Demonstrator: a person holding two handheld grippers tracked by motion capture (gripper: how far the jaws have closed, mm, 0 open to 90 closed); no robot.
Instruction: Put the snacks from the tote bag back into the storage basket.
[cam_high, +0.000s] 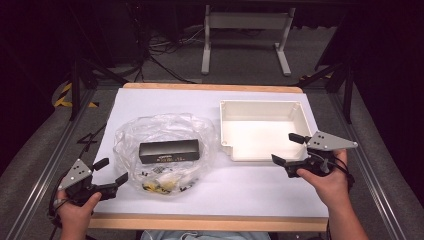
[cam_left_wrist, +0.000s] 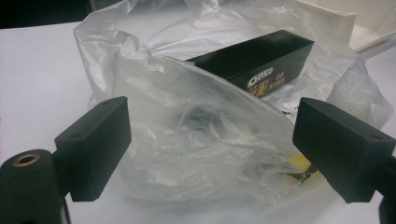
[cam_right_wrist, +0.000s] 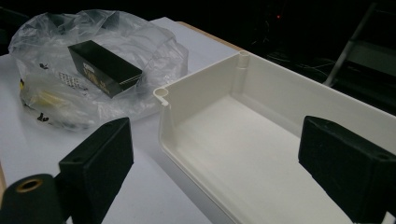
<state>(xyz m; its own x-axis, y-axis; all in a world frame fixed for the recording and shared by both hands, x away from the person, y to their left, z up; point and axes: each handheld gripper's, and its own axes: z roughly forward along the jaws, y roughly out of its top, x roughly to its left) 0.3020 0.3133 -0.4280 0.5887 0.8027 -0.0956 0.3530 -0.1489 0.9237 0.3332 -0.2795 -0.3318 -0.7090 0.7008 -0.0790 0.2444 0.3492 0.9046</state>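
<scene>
A clear plastic bag (cam_high: 165, 150) lies on the white table, holding a black box (cam_high: 169, 150) and small yellow and black items (cam_high: 162, 184). My left gripper (cam_high: 111, 171) stands open at the bag's left front edge; in the left gripper view the bag (cam_left_wrist: 196, 135) and the black box (cam_left_wrist: 257, 60) sit just beyond the jaws. A white empty tray (cam_high: 262, 129) stands at the right. My right gripper (cam_high: 289, 149) is open at the tray's front right corner, its jaws either side of the tray wall (cam_right_wrist: 196, 158).
The table's wooden front edge (cam_high: 200, 221) runs close to both hands. A white table frame (cam_high: 245, 35) and cables stand on the floor behind. Bare white surface (cam_high: 240, 190) lies between the bag and the right hand.
</scene>
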